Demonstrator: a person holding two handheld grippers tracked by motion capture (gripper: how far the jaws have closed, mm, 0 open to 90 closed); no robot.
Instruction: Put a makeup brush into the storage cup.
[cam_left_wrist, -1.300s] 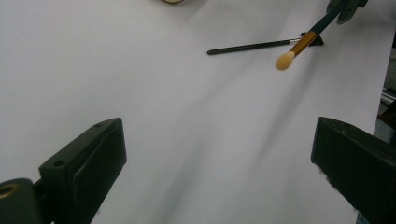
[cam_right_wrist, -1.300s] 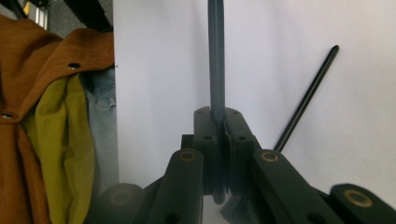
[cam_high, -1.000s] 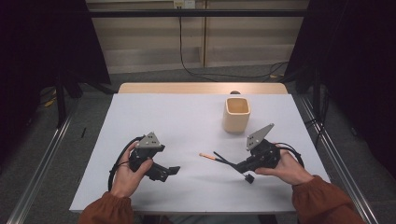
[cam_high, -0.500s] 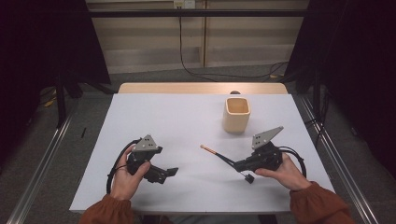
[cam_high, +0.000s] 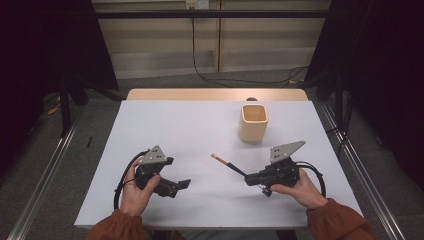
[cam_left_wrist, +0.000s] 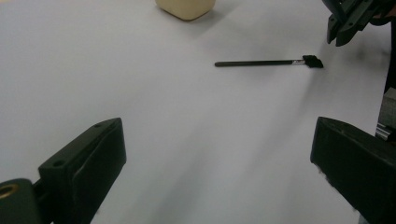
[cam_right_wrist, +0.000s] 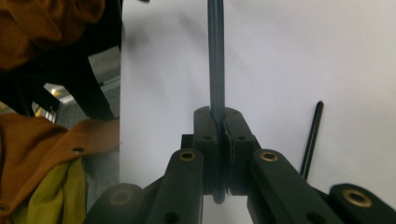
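My right gripper (cam_high: 249, 177) rests low over the white table (cam_high: 190, 130) at the front right. It is shut on a thin dark stick (cam_high: 231, 166) with an orange tip that points left and away. In the right gripper view the jaws (cam_right_wrist: 218, 122) pinch the stick (cam_right_wrist: 215, 56), which runs straight up from them. A second black stick (cam_right_wrist: 312, 140) lies flat on the table just beside that gripper and also shows ahead of the left one (cam_left_wrist: 261, 63). At the front left my left gripper (cam_high: 176, 187) stands open (cam_left_wrist: 217, 135) with nothing between its fingers. A cream cup (cam_high: 253, 122) stands upright behind the right gripper.
The table's far wooden edge (cam_high: 215, 94) lies beyond the cup (cam_left_wrist: 185, 7). Metal rails (cam_high: 45, 170) run along the floor on both sides. Cables trail from each gripper near the front edge.
The right gripper has shifted slightly to the right, and the held stick's orange tip has swung a little up and away. The left gripper has stayed where it was.
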